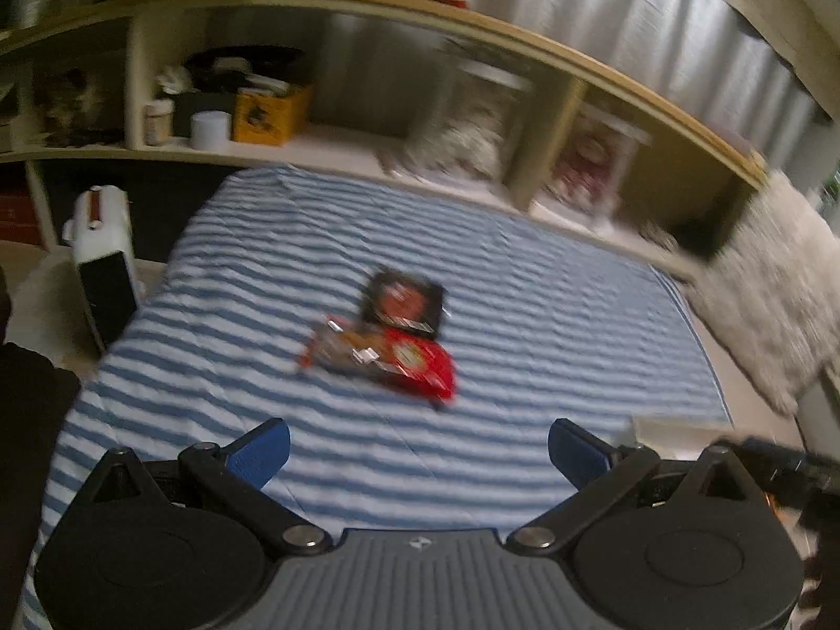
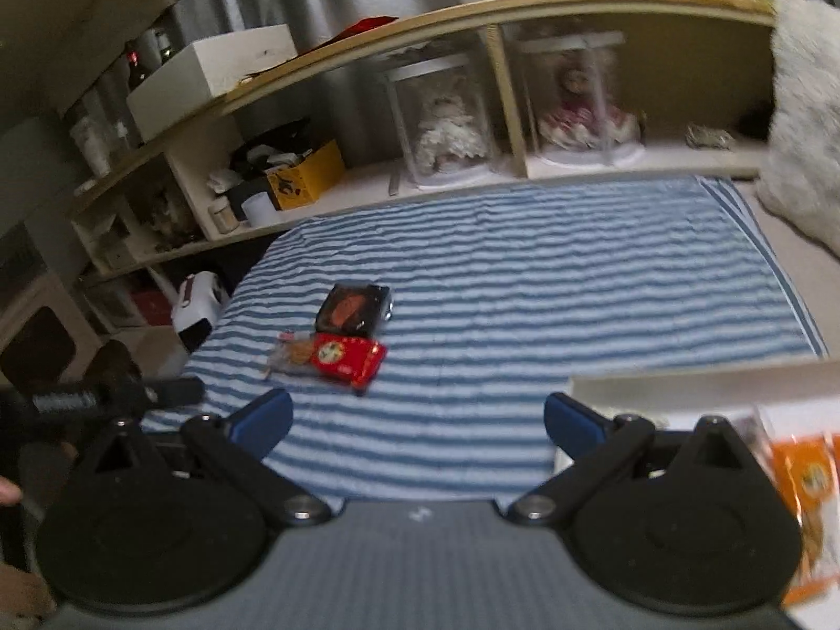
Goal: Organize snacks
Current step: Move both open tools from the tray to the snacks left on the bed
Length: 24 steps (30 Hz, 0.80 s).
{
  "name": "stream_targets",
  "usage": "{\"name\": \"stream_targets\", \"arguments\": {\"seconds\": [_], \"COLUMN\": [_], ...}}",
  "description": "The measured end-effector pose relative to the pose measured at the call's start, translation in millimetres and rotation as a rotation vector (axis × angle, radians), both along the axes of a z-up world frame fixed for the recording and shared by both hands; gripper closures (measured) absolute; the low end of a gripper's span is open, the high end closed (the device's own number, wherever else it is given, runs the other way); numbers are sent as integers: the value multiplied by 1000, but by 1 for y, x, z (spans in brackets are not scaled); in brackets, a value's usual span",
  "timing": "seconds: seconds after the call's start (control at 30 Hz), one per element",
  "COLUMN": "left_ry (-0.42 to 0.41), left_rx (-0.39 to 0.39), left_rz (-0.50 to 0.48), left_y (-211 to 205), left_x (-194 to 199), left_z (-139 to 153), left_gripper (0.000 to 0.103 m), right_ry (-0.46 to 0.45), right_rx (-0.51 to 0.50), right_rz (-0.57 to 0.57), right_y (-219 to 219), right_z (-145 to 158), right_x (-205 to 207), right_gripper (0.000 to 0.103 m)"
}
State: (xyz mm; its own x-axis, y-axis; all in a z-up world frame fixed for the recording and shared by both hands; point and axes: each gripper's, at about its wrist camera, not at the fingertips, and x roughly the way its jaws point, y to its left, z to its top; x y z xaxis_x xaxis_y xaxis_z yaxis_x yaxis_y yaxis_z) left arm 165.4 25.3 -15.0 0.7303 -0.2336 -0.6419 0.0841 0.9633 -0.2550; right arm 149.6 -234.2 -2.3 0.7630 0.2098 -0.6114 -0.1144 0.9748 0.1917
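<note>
Two snack packs lie together on a blue-and-white striped blanket (image 1: 525, 315) (image 2: 525, 289). The nearer one is a red packet (image 1: 394, 359) (image 2: 336, 359) with a clear end showing biscuits. Behind it sits a black packet (image 1: 401, 304) (image 2: 354, 307) with a red picture. My left gripper (image 1: 417, 451) hovers open above the blanket, short of both packs, nothing between its blue fingers. My right gripper (image 2: 417, 422) is also open and empty, with the packs ahead to its left. A white box (image 2: 709, 383) holding orange packets (image 2: 806, 478) sits at the right gripper's right side.
A low wooden shelf (image 1: 525, 42) (image 2: 472, 16) runs along the far side with a yellow box (image 1: 268, 115) (image 2: 304, 176), jars and two cased dolls (image 2: 451, 126). A white appliance (image 1: 100, 257) (image 2: 197, 304) stands left of the bed. A fluffy white cushion (image 1: 777, 283) (image 2: 803, 115) lies at the right.
</note>
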Motion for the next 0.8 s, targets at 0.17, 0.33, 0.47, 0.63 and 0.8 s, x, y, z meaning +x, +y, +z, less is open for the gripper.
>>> {"name": "stream_targets", "arguments": {"seconds": [0.17, 0.33, 0.47, 0.63, 0.8], "left_ry": [-9, 19, 31, 66, 166], "left_rx": [-45, -76, -127, -188, -385], "left_rz": [38, 44, 100, 150, 188], "left_y": [16, 15, 17, 23, 39], "left_x": [37, 73, 100, 126, 122], "left_z": [0, -15, -34, -58, -83], "left_gripper": [0, 0, 0, 0, 0], "right_ry": [-67, -48, -16, 59, 171], "right_rx": [-42, 7, 25, 16, 47], "right_rz": [44, 59, 70, 80, 37], "right_y": [23, 31, 27, 33, 52], "right_z": [-19, -42, -46, -54, -81], "right_x": [27, 59, 90, 140, 195], "right_gripper": [0, 0, 0, 4, 52]}}
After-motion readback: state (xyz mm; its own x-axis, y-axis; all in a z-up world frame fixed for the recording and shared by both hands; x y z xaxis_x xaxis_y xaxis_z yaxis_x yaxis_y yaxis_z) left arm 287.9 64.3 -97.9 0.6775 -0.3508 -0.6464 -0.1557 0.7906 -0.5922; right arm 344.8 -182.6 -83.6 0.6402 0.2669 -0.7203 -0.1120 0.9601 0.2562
